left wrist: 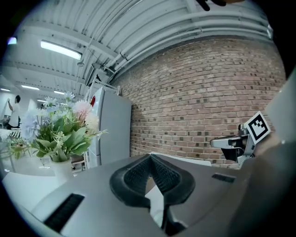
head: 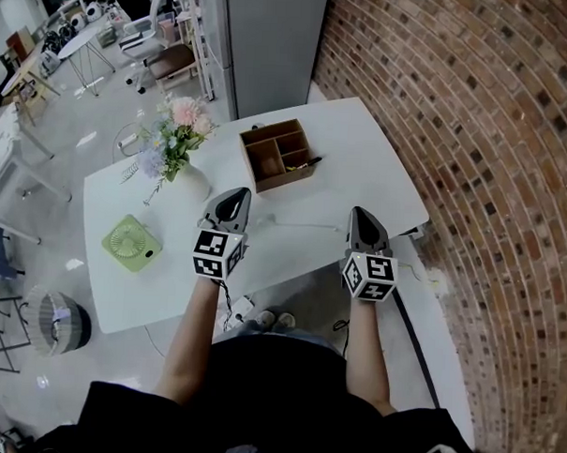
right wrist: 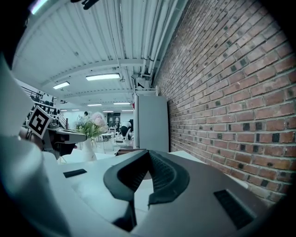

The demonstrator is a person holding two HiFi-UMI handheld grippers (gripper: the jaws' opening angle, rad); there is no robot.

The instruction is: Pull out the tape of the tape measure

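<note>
No tape measure shows in any view. My left gripper (head: pixel 231 202) hovers over the near part of the white table (head: pixel 370 168), its jaws shut with nothing between them; the left gripper view shows its pads (left wrist: pixel 138 173) meeting at the tip (left wrist: pixel 150 156). My right gripper (head: pixel 363 220) is held level with it to the right, near the table's front right corner, also shut and empty (right wrist: pixel 148 152). Each gripper sees the other from the side: the right gripper (left wrist: pixel 236 143) and the left gripper (right wrist: pixel 60 135).
A wooden compartment box (head: pixel 277 155) stands beyond the grippers, with a small dark item at its right edge. A vase of flowers (head: pixel 179 146) and a green fan (head: pixel 131 242) sit to the left. A thin white cable (head: pixel 293 223) lies between the grippers. A brick wall (head: pixel 475 135) runs along the right.
</note>
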